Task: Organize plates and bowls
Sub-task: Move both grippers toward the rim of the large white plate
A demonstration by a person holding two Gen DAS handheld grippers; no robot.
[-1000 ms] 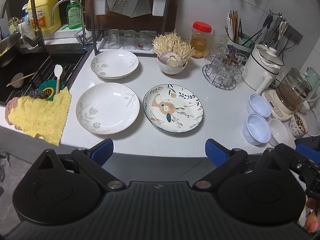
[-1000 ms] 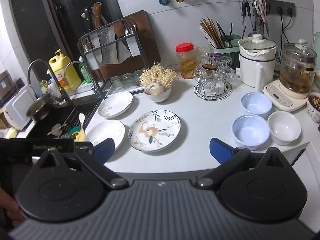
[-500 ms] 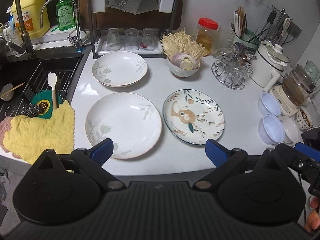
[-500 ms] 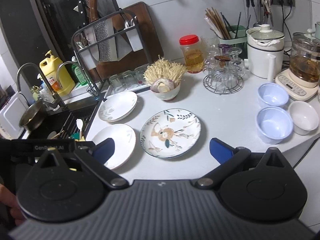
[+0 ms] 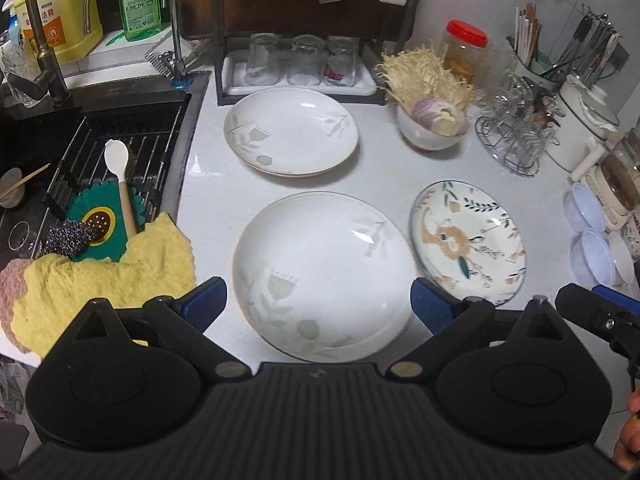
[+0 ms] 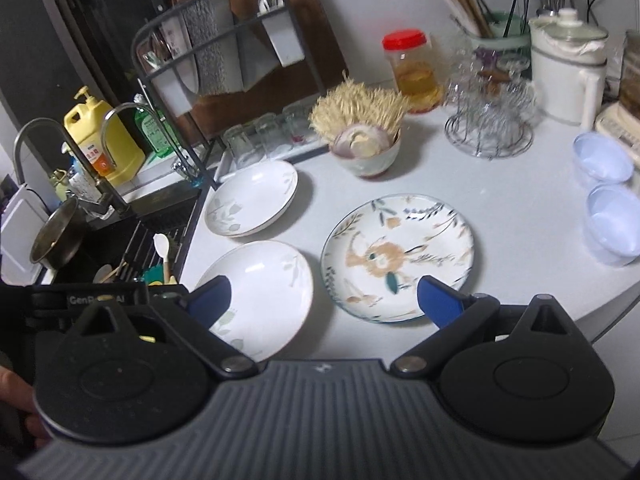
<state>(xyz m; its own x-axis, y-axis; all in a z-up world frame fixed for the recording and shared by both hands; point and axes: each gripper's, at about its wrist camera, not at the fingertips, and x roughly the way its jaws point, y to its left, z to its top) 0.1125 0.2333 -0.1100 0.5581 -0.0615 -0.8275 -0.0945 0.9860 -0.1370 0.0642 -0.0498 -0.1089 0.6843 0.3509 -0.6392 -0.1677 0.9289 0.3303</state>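
3 plates are counted on the white surface: near white plate, far white plate behind it, and patterned plate just right of the near one. all 3 lie flat, face up; being round, no long axis can be given. 2 pale blue bowls and 1 white bowl are seen at the right edge, mouths up, close together.

left hand-held gripper is held wide, nothing gripped, w/ the near white plate seen between its blue fingers. right hand-held gripper is also spread wide & empty, above the gap between near white plate and patterned plate.

around: a bowl of enoki & onion stands behind the patterned plate, a wire glass rack to its right, 3 upturned glasses under the dish rack at the back. a yellow cloth is draped at the sink edge, just left of the near white plate. nothing is seen lying on the plates.
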